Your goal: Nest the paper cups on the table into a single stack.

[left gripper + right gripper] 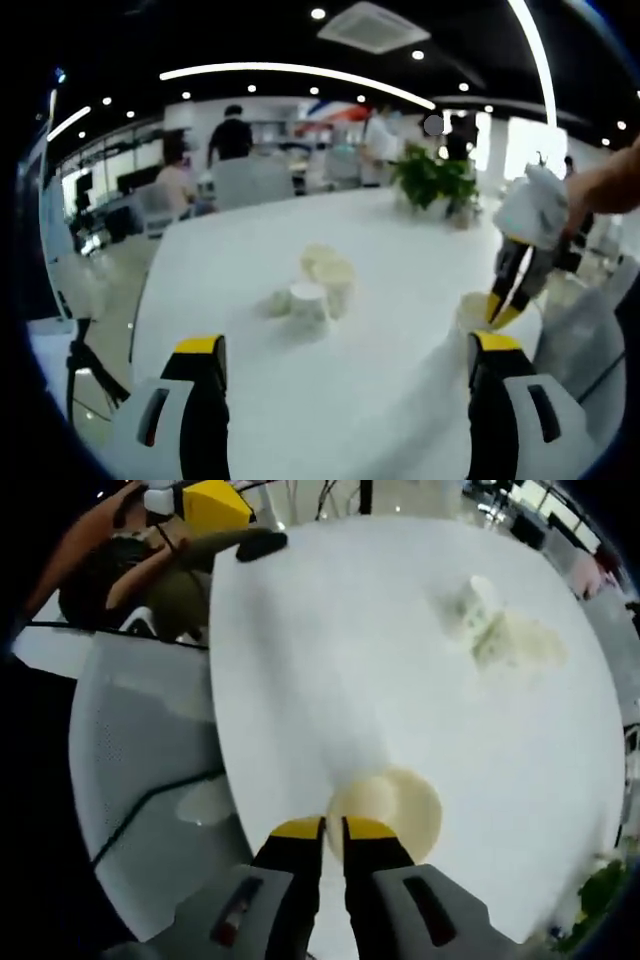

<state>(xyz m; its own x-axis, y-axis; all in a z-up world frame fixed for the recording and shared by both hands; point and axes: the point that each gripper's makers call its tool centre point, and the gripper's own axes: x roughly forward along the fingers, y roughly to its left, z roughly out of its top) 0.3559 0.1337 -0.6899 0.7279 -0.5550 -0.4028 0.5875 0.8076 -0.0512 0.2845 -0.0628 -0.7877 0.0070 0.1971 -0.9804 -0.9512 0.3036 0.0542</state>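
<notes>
A cluster of cream paper cups (320, 285) stands near the middle of the white round table (380, 400); at least one is upside down. My left gripper (347, 345) is open, its yellow-tipped jaws spread wide and empty, a good way short of the cluster. At the table's right edge my right gripper (505, 310) points down at a single paper cup (472, 312). In the right gripper view that cup (390, 810) stands upright, and my right gripper (334, 830) is shut on its near rim. The other cups (500, 630) lie far across the table (330, 660).
A potted plant (435, 180) stands at the table's far side. A white chair (140, 780) sits against the table edge by the held cup. A tripod (90, 370) stands on the floor at left. People and desks are far behind.
</notes>
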